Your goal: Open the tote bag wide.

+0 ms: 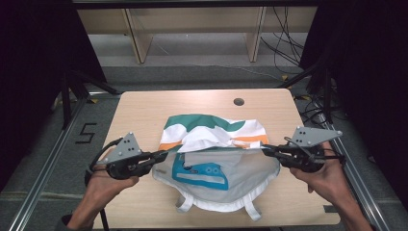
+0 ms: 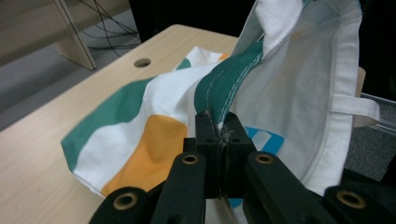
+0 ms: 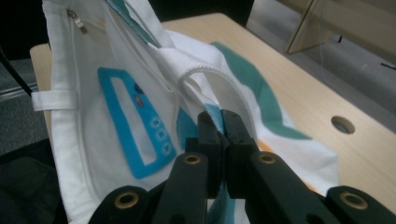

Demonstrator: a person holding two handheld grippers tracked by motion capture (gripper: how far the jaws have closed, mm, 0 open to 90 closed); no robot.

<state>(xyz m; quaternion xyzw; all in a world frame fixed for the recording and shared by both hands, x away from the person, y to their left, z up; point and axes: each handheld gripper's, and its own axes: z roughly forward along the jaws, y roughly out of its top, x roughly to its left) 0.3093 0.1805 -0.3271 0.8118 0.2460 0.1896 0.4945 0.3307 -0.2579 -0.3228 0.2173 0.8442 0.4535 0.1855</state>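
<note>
In the high view a white cloth bag (image 1: 216,163) with green and orange bands lies at the centre of the frame on the light wooden table (image 1: 139,108), its far part with the coloured bands resting on the tabletop and its near part, with a blue printed panel and two white strap loops, reaching toward the bottom edge of the table. The left gripper (image 1: 162,155) sits at the left of centre, held by a hand (image 1: 103,185) coming in from the lower left, and its jaws are pressed together on the left edge of the bag. In the left gripper view the black jaws rise from the bottom centre and pinch a green seam of the cloth between them, with the fabric rising to the upper right of the frame and the orange and green bands spreading down to the left over the table. The right gripper (image 1: 265,150) sits at the right of centre, held by a hand (image 1: 327,178) from the lower right, its jaws closed on the bag's right edge (in the right gripper view they clamp white cloth beside a hemmed fold, the blue panel showing at the left). A round hole (image 1: 238,102) marks the table's far side, above the bag
</note>
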